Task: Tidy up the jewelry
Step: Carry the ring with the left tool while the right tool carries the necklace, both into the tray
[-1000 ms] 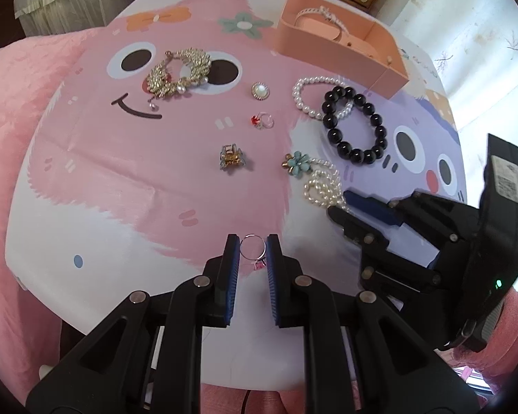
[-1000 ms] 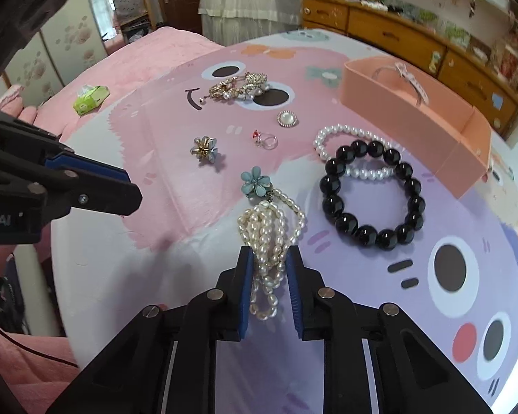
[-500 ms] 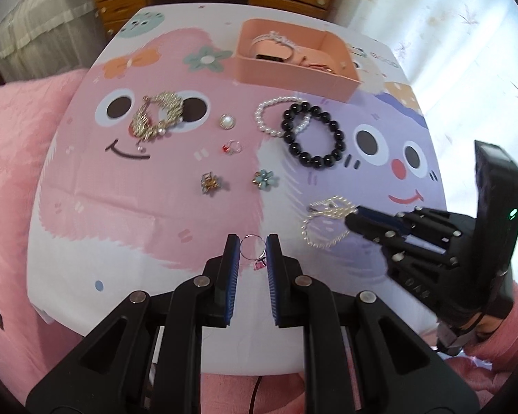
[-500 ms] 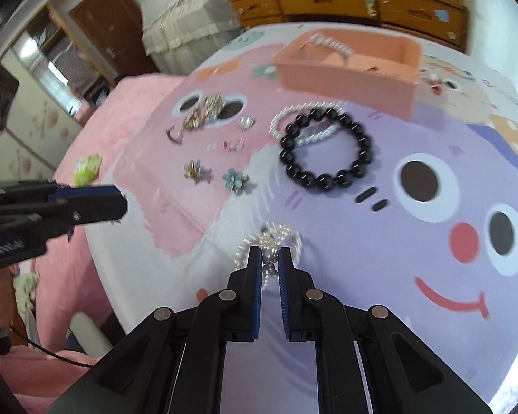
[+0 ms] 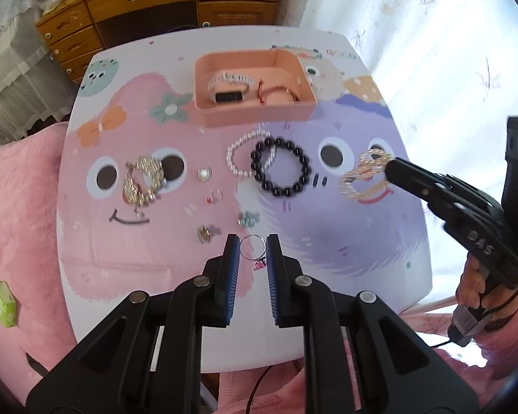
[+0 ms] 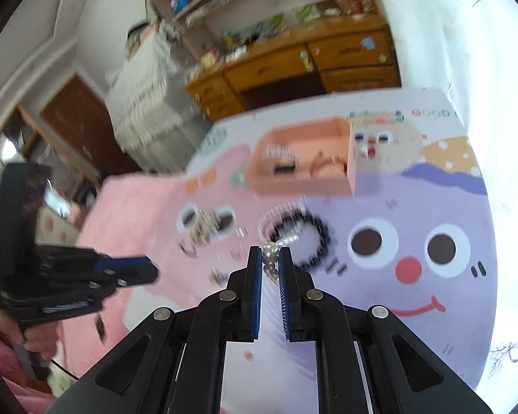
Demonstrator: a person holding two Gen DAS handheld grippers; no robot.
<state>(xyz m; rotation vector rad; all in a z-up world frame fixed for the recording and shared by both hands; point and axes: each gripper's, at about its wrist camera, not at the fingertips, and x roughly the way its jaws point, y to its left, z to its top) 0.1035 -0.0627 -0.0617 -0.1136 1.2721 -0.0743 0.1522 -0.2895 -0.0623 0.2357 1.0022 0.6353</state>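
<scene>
You had the left tongs (image 5: 253,249) pinched on a thin ring (image 5: 252,247) and the right tongs (image 6: 270,258) pinched on a pearl bracelet (image 6: 272,256), both up over the tabletop (image 5: 362,258), so moving slowly to the pink box (image 5: 255,112) seemed wise.

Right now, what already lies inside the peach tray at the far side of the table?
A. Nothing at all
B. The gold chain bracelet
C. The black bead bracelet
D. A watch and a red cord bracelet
D: the left wrist view shows a watch and a red cord bracelet inside the peach tray, while the other pieces lie on the table outside it.
</scene>
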